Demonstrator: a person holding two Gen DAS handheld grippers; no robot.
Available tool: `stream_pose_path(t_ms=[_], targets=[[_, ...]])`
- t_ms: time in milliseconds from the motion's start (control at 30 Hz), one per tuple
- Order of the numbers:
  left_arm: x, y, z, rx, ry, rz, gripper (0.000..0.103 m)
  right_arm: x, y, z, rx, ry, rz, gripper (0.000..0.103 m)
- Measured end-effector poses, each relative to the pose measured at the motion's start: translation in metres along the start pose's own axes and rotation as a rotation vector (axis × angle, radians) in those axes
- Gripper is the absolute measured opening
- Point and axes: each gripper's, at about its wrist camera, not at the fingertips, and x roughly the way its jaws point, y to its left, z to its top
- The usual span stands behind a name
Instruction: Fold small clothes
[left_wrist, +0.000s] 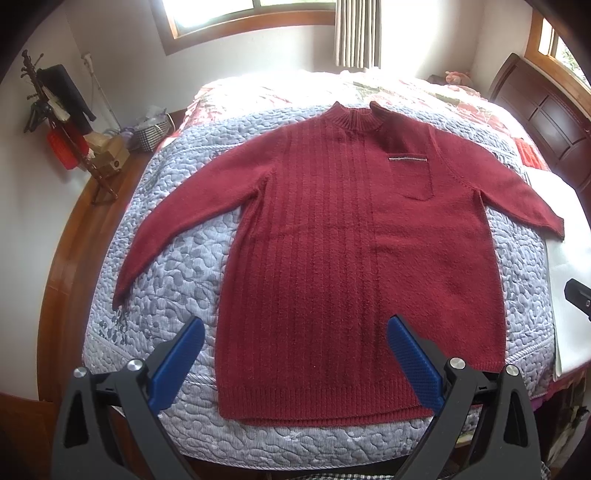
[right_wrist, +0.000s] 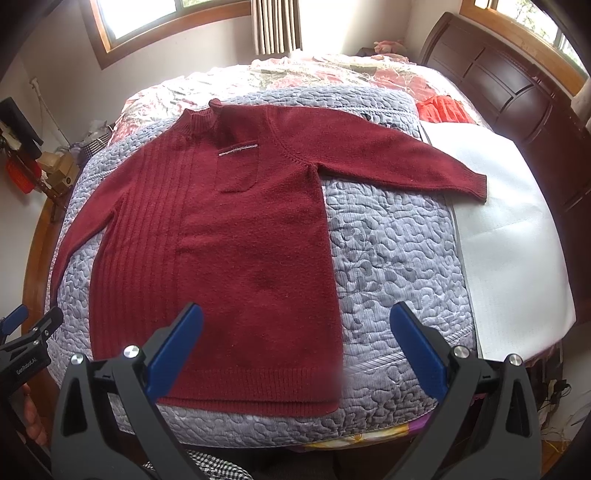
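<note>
A dark red knit sweater lies flat and face up on a grey-blue quilt, collar away from me, both sleeves spread out to the sides. It has a chest pocket with a silver trim. In the right wrist view the same sweater fills the left and middle, its right sleeve cuff resting on a white sheet. My left gripper hovers open above the hem, holding nothing. My right gripper is open too, above the sweater's lower right corner. The left gripper shows at the far left of the right wrist view.
The quilt covers a bed with a dark wooden headboard on the right. A white sheet lies along the right side. A red cloth sits near the headboard. A coat stand and boxes stand at the left.
</note>
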Motion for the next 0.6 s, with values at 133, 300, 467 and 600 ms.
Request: stream_pose_path(t_ms=[133, 300, 467, 600], targets=[[0.0014, 0.0005, 0.0006, -0.002, 0.002, 0.003, 0.099, 0.0009, 0.0001, 0.0007, 0.001, -0.001, 0.002, 0.100], [0.0013, 0.0013, 0.0004, -0.003, 0.002, 0.006, 0.099, 0.0009, 0.0005, 0.0017, -0.001, -0.004, 0.002, 0.100], [0.0014, 0.0015, 0.0006, 0.000, 0.004, 0.006, 0.099, 0.0015, 0.0000, 0.0015, 0.001, 0.000, 0.002, 0.100], [0.0014, 0.0006, -0.0006, 0.004, 0.005, 0.009, 0.099, 0.0018, -0.0009, 0.0005, 0.003, 0.003, 0.003, 0.100]])
